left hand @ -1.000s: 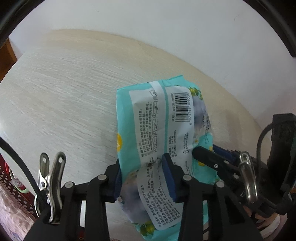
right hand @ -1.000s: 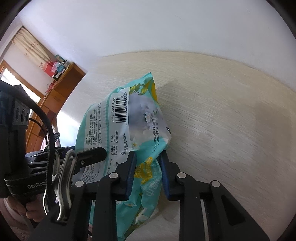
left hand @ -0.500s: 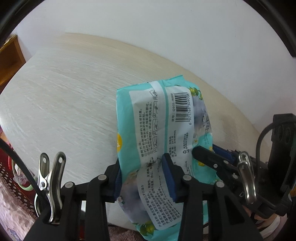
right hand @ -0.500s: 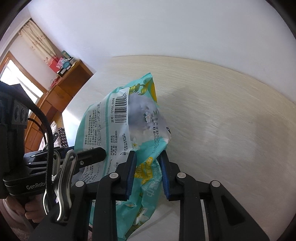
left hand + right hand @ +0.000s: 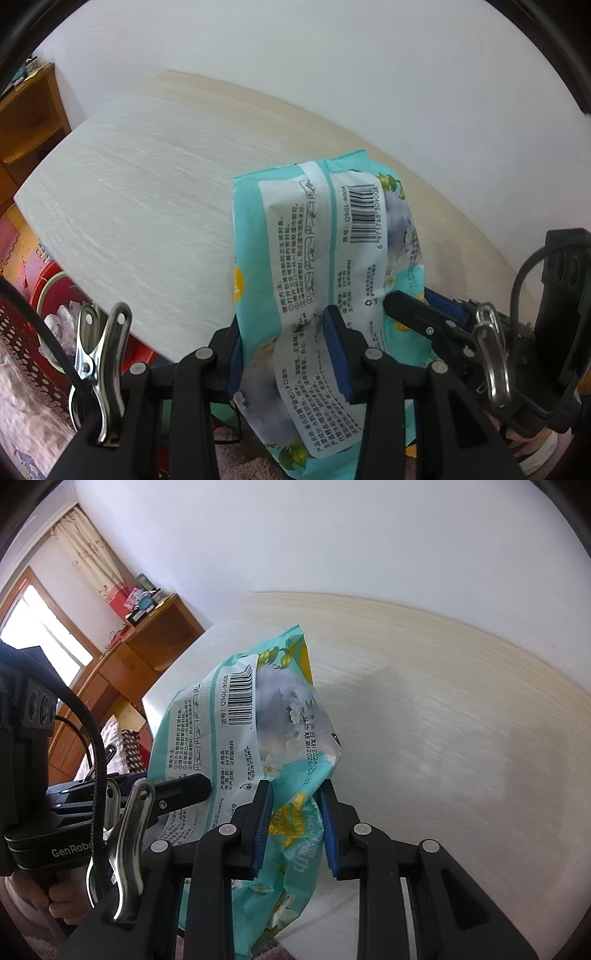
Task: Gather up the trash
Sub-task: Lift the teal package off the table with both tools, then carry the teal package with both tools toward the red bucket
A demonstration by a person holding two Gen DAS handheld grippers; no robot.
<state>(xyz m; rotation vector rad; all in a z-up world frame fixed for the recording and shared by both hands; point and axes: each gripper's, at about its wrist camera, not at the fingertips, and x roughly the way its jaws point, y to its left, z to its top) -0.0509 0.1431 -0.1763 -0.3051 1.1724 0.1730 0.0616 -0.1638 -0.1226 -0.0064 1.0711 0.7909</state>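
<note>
A teal wet-wipes packet (image 5: 325, 243) with a white label and barcode hangs above the pale wooden table (image 5: 140, 206). My left gripper (image 5: 284, 354) is shut on its lower left part, blue pads pressing the wrapper. My right gripper (image 5: 295, 823) is shut on the packet (image 5: 258, 716) at its other side. In the left wrist view the right gripper (image 5: 424, 314) comes in from the right; in the right wrist view the left gripper (image 5: 177, 794) comes in from the left, held by a hand (image 5: 55, 901). The packet's lower end hangs past the table's near edge.
A red bin (image 5: 55, 317) with crumpled white trash sits on the floor beyond the table's left edge. Wooden furniture (image 5: 122, 664) stands along the wall at the left, by a window. A white wall (image 5: 332, 74) backs the table.
Both grippers have carried the packet back toward the table's near left corner. More floor, the red bin and the wooden furniture have come into view.
</note>
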